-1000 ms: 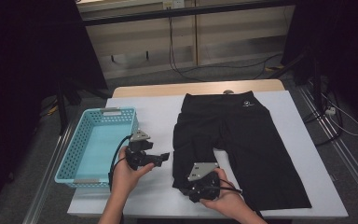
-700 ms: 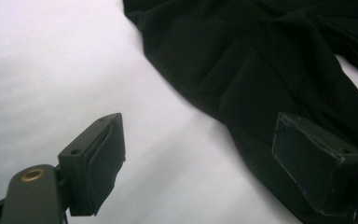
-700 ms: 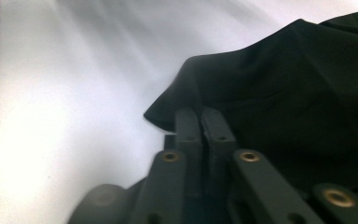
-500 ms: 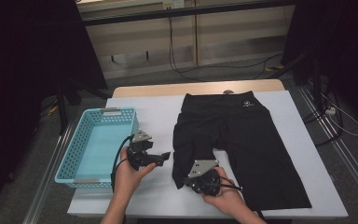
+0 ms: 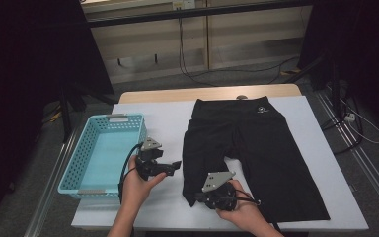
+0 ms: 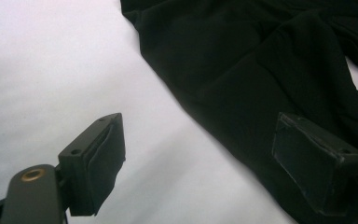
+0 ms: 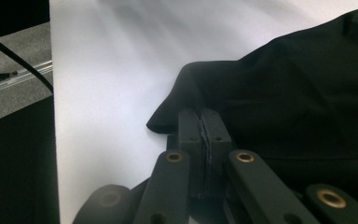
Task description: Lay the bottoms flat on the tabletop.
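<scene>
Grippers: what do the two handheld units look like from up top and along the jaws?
Both are black. The left gripper and right gripper each carry a grey three-cornered plate on top and trail a black cable. Jaws are flat rectangular blocks with dark pads on arms with brass-coloured rivets. No sleeves show on the forearms.

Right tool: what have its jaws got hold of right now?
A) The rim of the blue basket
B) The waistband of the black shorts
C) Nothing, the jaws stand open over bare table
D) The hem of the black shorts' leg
D: in the right gripper view the right tool has its jaws shut on the hem corner of the black shorts, on the near leg beside the white table.
</scene>
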Action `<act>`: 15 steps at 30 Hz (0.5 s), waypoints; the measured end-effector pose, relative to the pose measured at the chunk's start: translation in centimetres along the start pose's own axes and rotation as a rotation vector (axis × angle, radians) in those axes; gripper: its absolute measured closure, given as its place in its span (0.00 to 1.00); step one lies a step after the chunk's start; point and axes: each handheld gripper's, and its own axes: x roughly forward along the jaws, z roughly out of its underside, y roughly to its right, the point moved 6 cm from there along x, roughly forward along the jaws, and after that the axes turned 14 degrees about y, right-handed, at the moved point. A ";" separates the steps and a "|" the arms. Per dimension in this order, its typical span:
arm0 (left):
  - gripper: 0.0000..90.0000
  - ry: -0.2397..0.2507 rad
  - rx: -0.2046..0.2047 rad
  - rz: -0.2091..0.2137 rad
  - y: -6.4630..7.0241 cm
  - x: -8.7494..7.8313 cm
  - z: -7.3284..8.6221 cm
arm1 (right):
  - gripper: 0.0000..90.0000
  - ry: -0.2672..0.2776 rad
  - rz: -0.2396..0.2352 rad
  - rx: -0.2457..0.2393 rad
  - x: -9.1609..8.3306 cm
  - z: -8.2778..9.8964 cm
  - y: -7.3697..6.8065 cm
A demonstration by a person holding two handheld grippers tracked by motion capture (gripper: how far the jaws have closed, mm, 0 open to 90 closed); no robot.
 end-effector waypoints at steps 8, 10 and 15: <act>0.20 -0.015 -0.004 0.002 0.2 0.1 0.3 | 0.99 -0.015 -0.009 -0.028 0.5 0.1 -0.7; 0.20 -0.021 -0.008 0.003 0.2 0.3 0.5 | 0.99 -0.017 -0.017 -0.026 0.4 0.1 -0.8; 0.20 -0.027 -0.009 -0.012 0.0 0.8 0.8 | 0.99 -0.005 -0.019 -0.008 0.2 0.0 -0.7</act>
